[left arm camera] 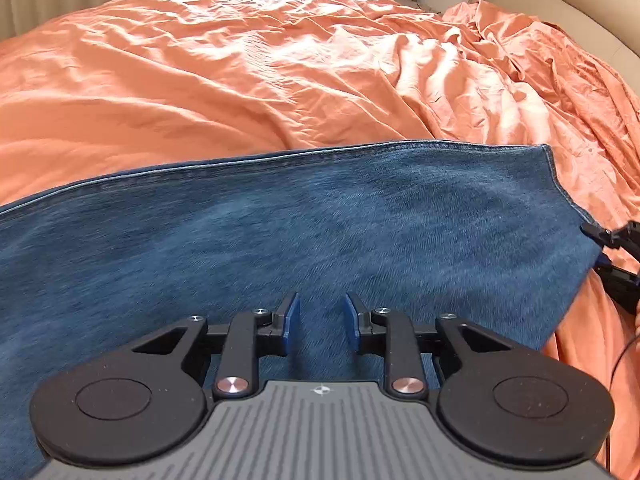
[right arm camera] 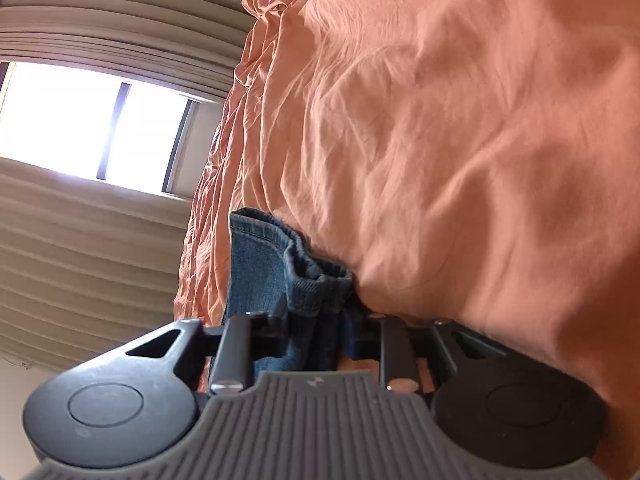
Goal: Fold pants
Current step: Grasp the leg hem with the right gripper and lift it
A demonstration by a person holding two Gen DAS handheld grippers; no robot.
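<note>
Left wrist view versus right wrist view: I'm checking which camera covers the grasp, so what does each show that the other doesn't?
Only the left wrist view shows the jeans spread flat with a long seam edge, the left gripper open above the denim, and the right gripper at the cloth's end. Only the right wrist view shows that gripper shut on the bunched hem, plus the window and the curtains. Both show denim lying on the orange bedsheet.
</note>
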